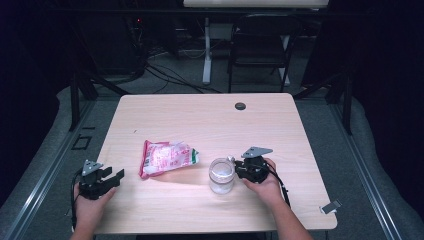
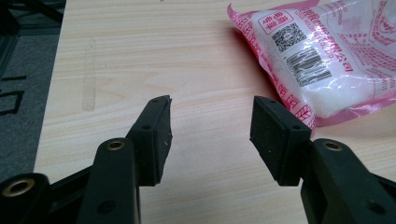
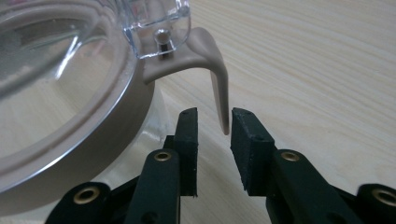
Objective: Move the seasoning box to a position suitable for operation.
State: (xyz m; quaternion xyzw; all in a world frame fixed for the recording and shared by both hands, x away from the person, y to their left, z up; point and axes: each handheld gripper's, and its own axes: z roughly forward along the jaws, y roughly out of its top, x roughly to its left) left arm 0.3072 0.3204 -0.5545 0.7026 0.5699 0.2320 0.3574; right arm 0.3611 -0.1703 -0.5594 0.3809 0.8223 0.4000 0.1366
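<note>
The table (image 1: 200, 120) is showing pale wood grain. On it, the bag (image 1: 167, 158) is showing pink print on white, with a black barcode and a green corner. Right of the bag, the clear jar (image 1: 221, 176) is wearing a beige latch (image 3: 212, 60). Both grippers' pads (image 2: 154, 135) are showing black.

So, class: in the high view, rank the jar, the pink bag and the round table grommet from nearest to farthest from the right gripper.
1. Jar, right beside the right gripper, on its left.
2. Pink bag, farther left, mid-table.
3. Grommet, near the table's far edge.
</note>
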